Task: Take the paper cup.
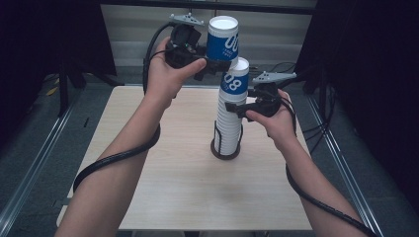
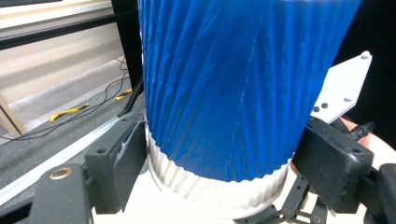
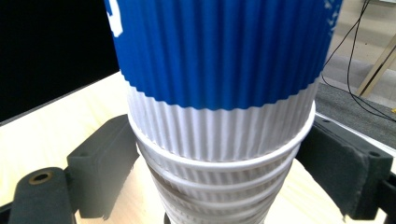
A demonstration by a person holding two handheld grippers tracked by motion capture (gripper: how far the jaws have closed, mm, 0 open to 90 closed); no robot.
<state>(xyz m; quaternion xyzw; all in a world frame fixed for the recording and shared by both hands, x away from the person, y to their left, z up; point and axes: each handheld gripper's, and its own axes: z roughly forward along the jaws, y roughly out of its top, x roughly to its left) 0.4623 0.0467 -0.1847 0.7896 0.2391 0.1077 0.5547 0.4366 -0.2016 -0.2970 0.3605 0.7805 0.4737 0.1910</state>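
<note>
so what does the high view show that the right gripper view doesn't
High view alone: the left hand-held gripper shut on a single cup lifted clear above the stack, both of the person's forearms, the trailing cables, the round dark holder under the stack, and most of the table.
Right gripper view alone: close detail of the nested white rims and the ribbed cup walls, with its own black jaws pressed against either side.
Both: the cup stack with its blue-banded top cup, held by the right hand-held gripper, over the pale wooden tabletop.
</note>
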